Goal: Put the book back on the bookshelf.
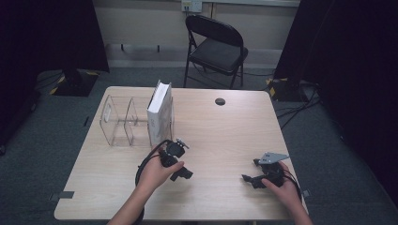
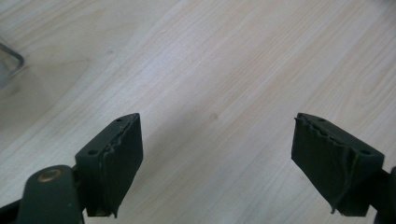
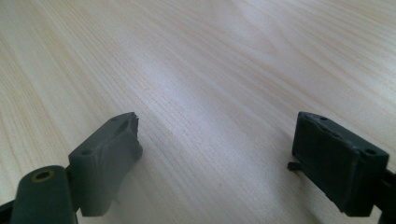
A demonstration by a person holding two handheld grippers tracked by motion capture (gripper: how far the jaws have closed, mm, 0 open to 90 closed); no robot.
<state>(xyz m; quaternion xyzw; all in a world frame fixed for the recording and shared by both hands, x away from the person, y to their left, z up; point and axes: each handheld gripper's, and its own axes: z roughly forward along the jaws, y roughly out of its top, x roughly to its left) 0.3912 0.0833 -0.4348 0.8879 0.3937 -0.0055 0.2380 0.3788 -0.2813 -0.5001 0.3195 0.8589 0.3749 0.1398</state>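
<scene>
In the high view my left gripper (image 1: 181, 161) is held low over the table's front middle, just in front of a clear acrylic holder (image 1: 118, 123). A white book (image 1: 158, 112) stands upright in that holder's right end. The left gripper view has my left gripper (image 2: 217, 119) open, with bare wood between its black pads (image 2: 116, 158). My right gripper (image 1: 251, 171) rests near the front right of the table (image 1: 220, 136) with its grey plate on top. In its own view my right gripper (image 3: 217, 116) is open too, holding nothing.
A corner of the clear holder (image 2: 10, 60) shows at the top left of the left gripper view. A small black disc (image 1: 219, 101) lies near the table's far edge. A black folding chair (image 1: 217, 47) stands behind the table. Cables run over the floor at the right.
</scene>
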